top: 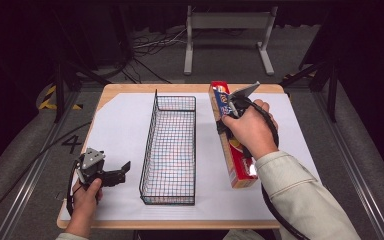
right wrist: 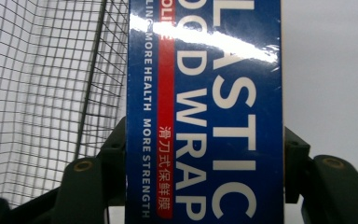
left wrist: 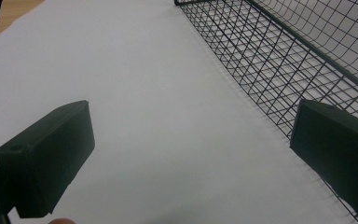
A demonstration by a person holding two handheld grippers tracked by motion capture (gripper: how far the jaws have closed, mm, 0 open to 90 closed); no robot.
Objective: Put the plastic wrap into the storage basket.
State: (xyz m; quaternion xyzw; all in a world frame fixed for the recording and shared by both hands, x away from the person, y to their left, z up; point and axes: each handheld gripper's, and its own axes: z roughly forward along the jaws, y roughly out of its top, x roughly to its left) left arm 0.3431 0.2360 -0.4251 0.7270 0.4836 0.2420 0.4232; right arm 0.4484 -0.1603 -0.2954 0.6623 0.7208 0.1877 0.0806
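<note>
Jaws of the right gripper (top: pixel 231 106) are clamped across the plastic wrap box (top: pixel 231 145); the left gripper (top: pixel 111 175) is held agape. If lifted off-centre (the box is long), it could be tipped against the wire basket (top: pixel 170 150).

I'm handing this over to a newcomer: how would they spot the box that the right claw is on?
Start at the black wire basket in the middle of the white-covered wooden table. Just to its right lies a long, narrow cardboard box of plastic wrap, parallel to the basket, with the right claw around its far part. It is the only printed blue-and-red item there.
</note>
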